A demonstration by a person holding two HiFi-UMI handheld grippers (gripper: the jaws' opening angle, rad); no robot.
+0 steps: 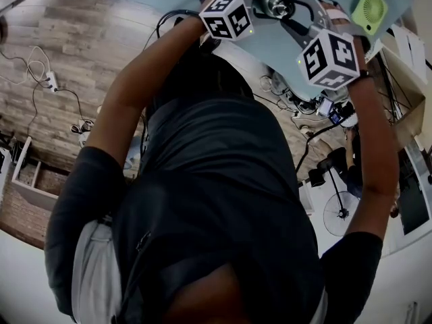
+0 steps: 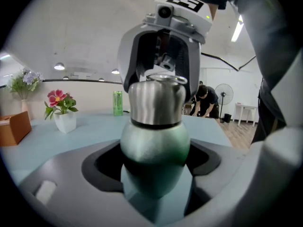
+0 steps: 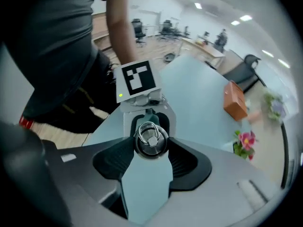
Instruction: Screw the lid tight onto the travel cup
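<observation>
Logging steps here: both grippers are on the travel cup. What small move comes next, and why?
Probably twist the right gripper clockwise: its jaws grip the steel lid, seated on the green cup body that the left gripper holds; tightness isn't visible.

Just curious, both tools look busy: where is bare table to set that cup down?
Bare: the light-blue tabletop between the green steel-lidded travel cup and the orange-brown box. Crowded: the far side, with that box, a white pot of pink flowers and a green can.
</observation>
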